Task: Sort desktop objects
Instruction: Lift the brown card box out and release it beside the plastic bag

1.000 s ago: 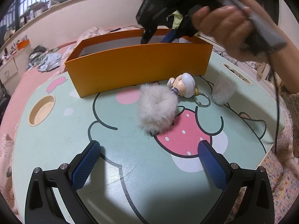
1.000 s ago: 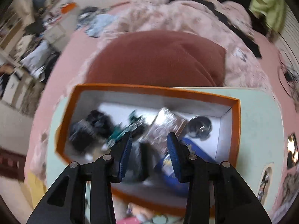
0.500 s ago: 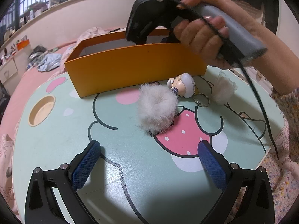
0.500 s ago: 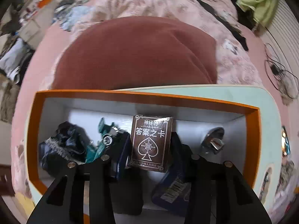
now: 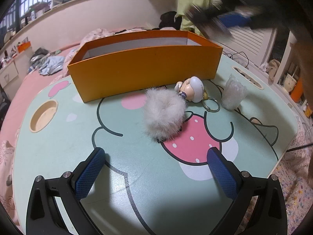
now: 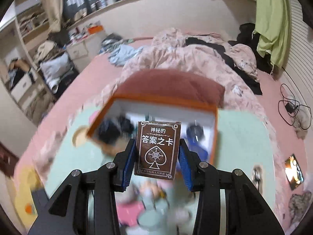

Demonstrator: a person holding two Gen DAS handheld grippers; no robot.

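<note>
Across the cartoon table [image 5: 58,156], pompom [image 5: 164,115], figure keychain [image 5: 192,90] and wrapped cup [image 5: 232,94] lay unsorted beside the orange box [image 5: 144,66] (several items inside); right gripper [image 6: 157,154] clamped a card deck [image 6: 157,148], left gripper [image 5: 156,168] gaped empty.

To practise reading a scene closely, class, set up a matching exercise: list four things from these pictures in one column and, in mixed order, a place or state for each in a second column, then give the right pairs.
Things
1. brown card box
2. fluffy white pom-pom
3. figurine keychain
4. left gripper

Places or states
A. lying at the foot of the orange box
B. open, holding nothing
C. clamped between blue fingers
D. on the table, over the pink strawberry print

Pairs: 1-C, 2-D, 3-A, 4-B
</note>
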